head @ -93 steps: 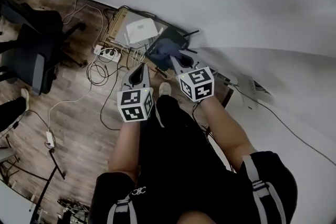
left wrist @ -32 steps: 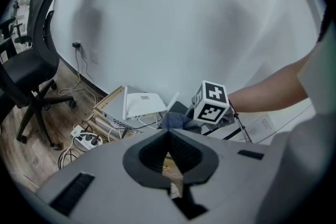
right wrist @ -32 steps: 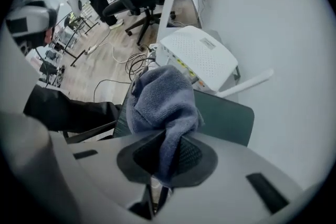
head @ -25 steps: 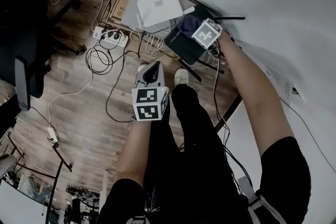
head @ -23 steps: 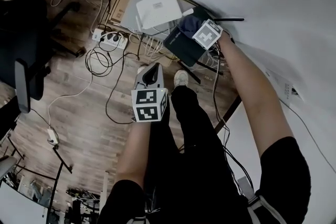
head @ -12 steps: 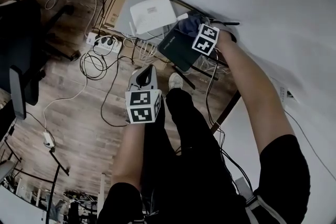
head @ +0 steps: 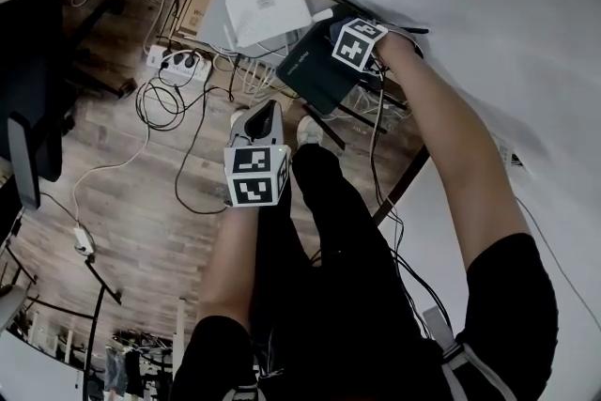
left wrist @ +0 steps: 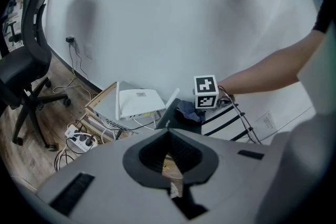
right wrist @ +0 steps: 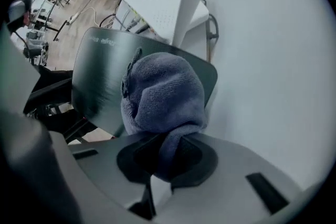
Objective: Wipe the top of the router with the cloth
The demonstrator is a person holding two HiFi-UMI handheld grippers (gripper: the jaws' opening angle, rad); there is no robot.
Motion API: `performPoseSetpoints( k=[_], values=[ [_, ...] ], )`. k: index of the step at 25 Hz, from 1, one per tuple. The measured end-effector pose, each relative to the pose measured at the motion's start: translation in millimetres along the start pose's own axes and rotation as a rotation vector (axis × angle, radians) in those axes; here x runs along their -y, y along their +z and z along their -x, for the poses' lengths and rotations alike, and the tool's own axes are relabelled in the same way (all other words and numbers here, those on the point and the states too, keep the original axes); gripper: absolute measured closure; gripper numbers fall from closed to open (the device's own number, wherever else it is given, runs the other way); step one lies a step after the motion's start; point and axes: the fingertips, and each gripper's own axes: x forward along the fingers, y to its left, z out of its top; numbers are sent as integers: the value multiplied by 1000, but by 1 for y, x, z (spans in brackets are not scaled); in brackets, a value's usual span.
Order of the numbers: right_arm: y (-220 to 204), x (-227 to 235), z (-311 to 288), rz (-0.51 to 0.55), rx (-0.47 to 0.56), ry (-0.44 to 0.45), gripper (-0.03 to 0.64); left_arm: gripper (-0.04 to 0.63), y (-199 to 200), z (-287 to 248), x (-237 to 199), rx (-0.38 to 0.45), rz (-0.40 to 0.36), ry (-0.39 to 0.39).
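Observation:
The flat black router [head: 312, 75] sits tilted by the white wall, also seen in the right gripper view as the black router [right wrist: 102, 78] and in the left gripper view as the black router [left wrist: 173, 115]. A blue-grey cloth [right wrist: 164, 93] is bunched on its top near the wall-side edge, and my right gripper [right wrist: 167, 157] is shut on it. From the head camera, the right gripper [head: 355, 40] covers most of the cloth. My left gripper [head: 266, 112] hangs shut and empty above the floor, well short of the router; its jaws [left wrist: 169, 132] meet at the tip.
A white router [head: 268, 9] with a white antenna [right wrist: 186, 5] rests on a cardboard box [head: 199, 0] left of the black one. A power strip [head: 174, 61] and loose cables [head: 178, 122] lie on the wood floor. An office chair [head: 33, 99] stands at left. My shoe [head: 309, 131] is below the router.
My right arm has stretched out, carrying the cloth from the router's near part to its wall-side end. The left gripper has stayed hanging at about the same place.

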Motion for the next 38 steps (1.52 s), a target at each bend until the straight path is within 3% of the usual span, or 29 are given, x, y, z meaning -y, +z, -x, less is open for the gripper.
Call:
performPoseSetpoints(
  k=[3, 9, 14, 24, 31, 38],
  values=[
    [-16, -14, -7, 22, -88, 43, 595, 595, -3, 0, -3, -2, 4, 1],
    [-24, -48, -9, 105, -133, 133, 595, 595, -2, 2, -3, 11, 15, 1],
    [-25, -61, -9, 193, -171, 126, 594, 595, -6, 4, -1, 15, 12, 1],
    [-10, -114, 5, 367, -74, 241, 594, 595, -14, 10, -4, 17, 18, 8],
    [10, -160, 18, 437, -1, 366, 594, 595, -22, 12, -10, 13, 36, 19],
    [26, -170, 24, 473, 55, 366, 594, 595, -24, 13, -11, 13, 36, 23]
  ],
)
